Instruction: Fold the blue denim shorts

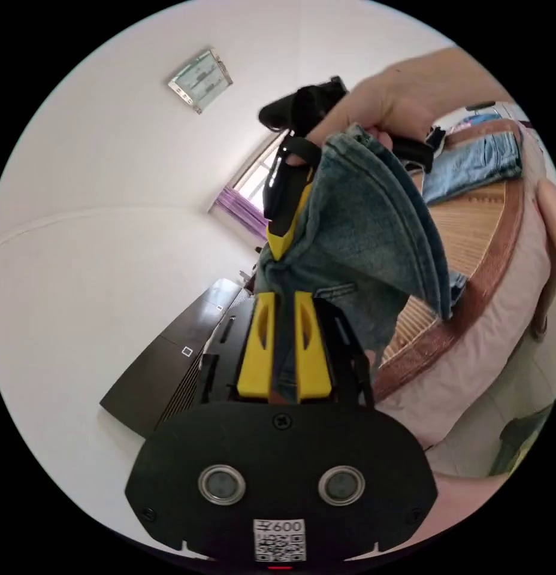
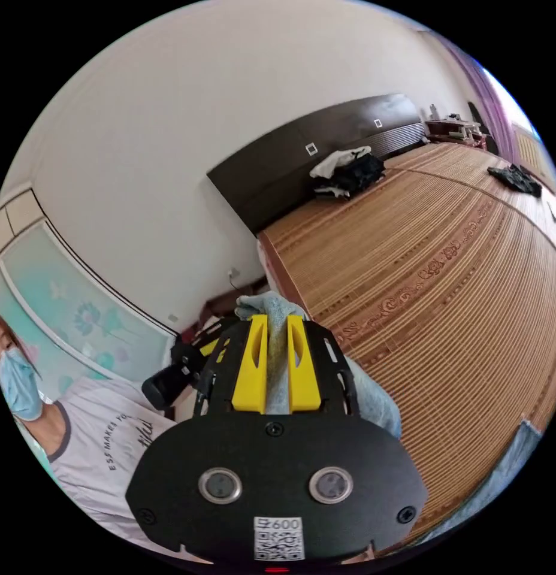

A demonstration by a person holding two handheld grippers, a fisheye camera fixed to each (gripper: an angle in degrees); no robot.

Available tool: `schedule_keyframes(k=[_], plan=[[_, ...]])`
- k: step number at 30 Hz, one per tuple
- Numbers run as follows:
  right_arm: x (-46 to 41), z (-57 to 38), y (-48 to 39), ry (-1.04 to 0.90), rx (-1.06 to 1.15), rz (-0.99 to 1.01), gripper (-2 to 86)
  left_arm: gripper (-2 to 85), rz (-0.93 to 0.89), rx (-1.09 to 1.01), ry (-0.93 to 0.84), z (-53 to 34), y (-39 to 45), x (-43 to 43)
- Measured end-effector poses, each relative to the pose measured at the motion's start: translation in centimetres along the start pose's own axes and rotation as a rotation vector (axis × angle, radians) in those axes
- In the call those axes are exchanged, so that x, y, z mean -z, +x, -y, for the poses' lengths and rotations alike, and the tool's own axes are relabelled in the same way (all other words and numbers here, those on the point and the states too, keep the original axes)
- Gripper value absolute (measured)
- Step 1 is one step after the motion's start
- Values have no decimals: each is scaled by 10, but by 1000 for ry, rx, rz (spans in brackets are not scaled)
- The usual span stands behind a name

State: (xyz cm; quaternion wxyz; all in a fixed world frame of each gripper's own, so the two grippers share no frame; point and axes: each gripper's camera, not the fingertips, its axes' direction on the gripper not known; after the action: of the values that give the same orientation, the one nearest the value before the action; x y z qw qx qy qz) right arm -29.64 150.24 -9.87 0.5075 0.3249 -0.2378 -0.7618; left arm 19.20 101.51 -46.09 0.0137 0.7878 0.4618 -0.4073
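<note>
Gripping a strip of denim between its two yellow jaws, the left gripper [image 1: 283, 302] shows at the bottom of the left gripper view, jaws narrow and pressed on the cloth. The blue denim shorts [image 1: 362, 239] hang in the air above a bed, bunched into curved folds. At their upper edge the right gripper [image 1: 282, 239] comes in from above, held by a hand [image 1: 398, 102], its yellow jaw tips against the fabric. Behind the shorts lies a woven bamboo mat [image 1: 470, 230] on the bed, and on its far side a folded pile of jeans [image 1: 476, 162]. A dark headboard [image 1: 170, 371] stands against the white wall.

Over in the right gripper view, the right gripper [image 2: 277, 323] has its jaws close together with a band of pale denim [image 2: 277, 359] clamped between them, the cloth poking out past the tips. Just left of it sits the left gripper [image 2: 191, 362]; whether its jaws are closed cannot be told from here. Beyond spreads the mat [image 2: 422, 251], with a heap of dark and white clothes [image 2: 347, 168] by the headboard [image 2: 278, 162]. A person in a white T-shirt [image 2: 104, 443] stands at the left
</note>
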Motion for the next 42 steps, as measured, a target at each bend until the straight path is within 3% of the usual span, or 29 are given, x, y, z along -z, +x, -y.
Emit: schedule_keyframes(k=[3,5,11,15,18,20,23,25,28,33,38,40,42], plan=[[21,-18,65,-13,-146,139,-1,17,82,-20,82,16,1,30],[46,-32,101,27,-228,144,-3,13,38,-6,101,35,-11,43],[206,-67,208,231,-348,-94,-7,8,-53,-25,189,70,-42,114],[355,-123,266,558,-357,-140,-7,12,128,-398,172,55,-41,105],[419,-192,295,690,-276,-161,-4,18,105,-477,149,48,-106,47],[420,-238,335,613,-368,-100,0,26,38,-371,35,58,-152,4],[396,-347,405,481,-633,-128,22,63,-78,-61,-315,59,-224,-77],[393,-422,426,539,-716,-130,32,82,-243,399,-522,36,-290,-101],[386,-495,446,525,-688,-59,16,78,-331,706,-435,27,-327,-55],[350,-503,428,364,-507,-123,21,94,-334,550,-263,86,-308,25],[288,-485,370,172,-183,-302,102,186,-737,414,-127,168,-252,59],[267,-492,349,121,-106,-394,116,197,-801,313,-174,210,-212,69],[236,-498,348,-70,-104,-506,116,185,-741,162,-299,238,-177,71]])
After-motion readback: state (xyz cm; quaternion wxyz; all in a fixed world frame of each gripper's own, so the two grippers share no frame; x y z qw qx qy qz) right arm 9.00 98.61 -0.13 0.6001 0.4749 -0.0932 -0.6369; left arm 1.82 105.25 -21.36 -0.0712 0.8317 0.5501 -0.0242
